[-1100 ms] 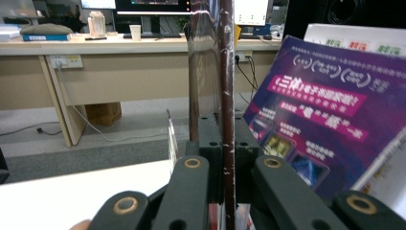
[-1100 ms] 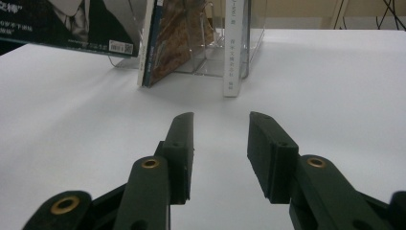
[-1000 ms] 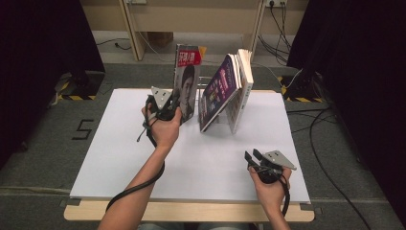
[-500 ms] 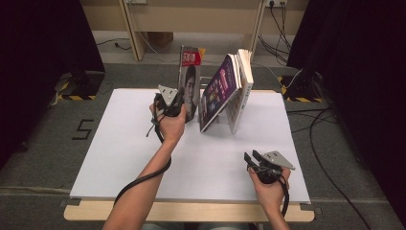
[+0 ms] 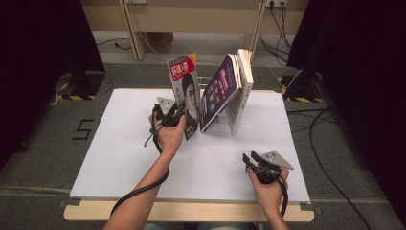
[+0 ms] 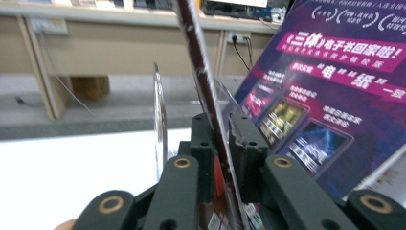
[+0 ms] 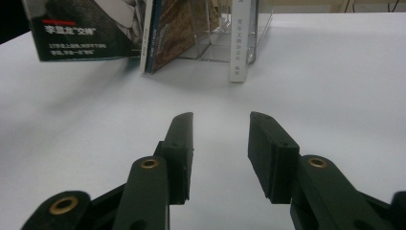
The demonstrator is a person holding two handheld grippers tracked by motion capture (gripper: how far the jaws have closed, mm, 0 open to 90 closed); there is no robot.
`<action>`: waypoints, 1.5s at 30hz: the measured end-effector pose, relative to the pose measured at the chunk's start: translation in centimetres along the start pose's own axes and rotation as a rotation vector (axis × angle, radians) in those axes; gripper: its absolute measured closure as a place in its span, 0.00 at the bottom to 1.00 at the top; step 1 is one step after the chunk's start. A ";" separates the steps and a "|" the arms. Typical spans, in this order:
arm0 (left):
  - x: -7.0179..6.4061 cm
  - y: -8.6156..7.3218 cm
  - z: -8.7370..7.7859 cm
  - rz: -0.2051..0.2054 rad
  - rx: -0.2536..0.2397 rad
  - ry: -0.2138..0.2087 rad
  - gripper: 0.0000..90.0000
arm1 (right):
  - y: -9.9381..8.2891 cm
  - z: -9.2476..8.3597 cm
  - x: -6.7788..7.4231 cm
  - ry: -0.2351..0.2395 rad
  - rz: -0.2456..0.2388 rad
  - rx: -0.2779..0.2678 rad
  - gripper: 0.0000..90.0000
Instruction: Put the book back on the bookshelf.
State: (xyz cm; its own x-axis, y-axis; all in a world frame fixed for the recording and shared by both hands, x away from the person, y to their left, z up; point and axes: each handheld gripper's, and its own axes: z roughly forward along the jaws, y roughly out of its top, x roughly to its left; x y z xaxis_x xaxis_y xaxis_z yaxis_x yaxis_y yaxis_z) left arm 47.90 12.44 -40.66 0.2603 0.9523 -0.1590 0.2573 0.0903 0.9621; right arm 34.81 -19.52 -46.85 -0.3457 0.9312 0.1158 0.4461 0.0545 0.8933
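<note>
High view: the left gripper [image 5: 178,116] is at the lower edge of a magazine [image 5: 186,91] with a portrait on its cover, which stands almost upright at the left end of a clear stand [image 5: 213,111] near the far middle of the white worktop [image 5: 119,153]; I judge that the step in hand is to set this magazine into the stand beside the others. To its right, a purple magazine [image 5: 221,88] leans to the right, and a pale book [image 5: 243,76] leans behind it; so I count three printed items, one stand and two grippers. The right gripper [image 5: 249,158] rests well apart, at the near right of the worktop, and holds nothing.

Left gripper view: the thin edge of the magazine [image 6: 201,81] runs up between the two black jaws; the jaws have just been opening, and a small gap seems to show at the pads, so the grip looks loosened and not pinching; the purple magazine [image 6: 330,96] stands close on the right, and a clear divider [image 6: 159,115] of the stand rises on the left.

Right gripper view: the jaws of the right gripper [image 7: 221,120] stand spread over bare worktop; the three items and the stand [image 7: 210,43] are farther away.

The next move, in my judgement, calls for opening fully and drawing the left gripper straight back, without tipping the magazine.
</note>
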 end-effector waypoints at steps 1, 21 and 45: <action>0.2 0.0 0.1 -0.016 0.007 -0.001 0.87 | 0.0 0.0 0.0 0.001 -0.001 0.000 0.68; 2.3 3.7 1.3 -0.213 0.011 -0.047 0.90 | -0.2 0.4 0.0 0.021 0.021 0.034 0.67; 0.1 5.5 2.8 -0.154 0.071 -0.097 0.96 | -0.6 0.9 -0.2 0.052 0.046 0.094 0.66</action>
State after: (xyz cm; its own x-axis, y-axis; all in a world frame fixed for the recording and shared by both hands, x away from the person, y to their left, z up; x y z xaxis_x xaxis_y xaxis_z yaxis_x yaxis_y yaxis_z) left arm 51.92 12.20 -35.99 0.3000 0.8960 -0.3273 0.3656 0.2089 0.9070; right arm 35.33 -19.41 -47.84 -0.3648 0.9135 0.1801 0.5372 0.0485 0.8421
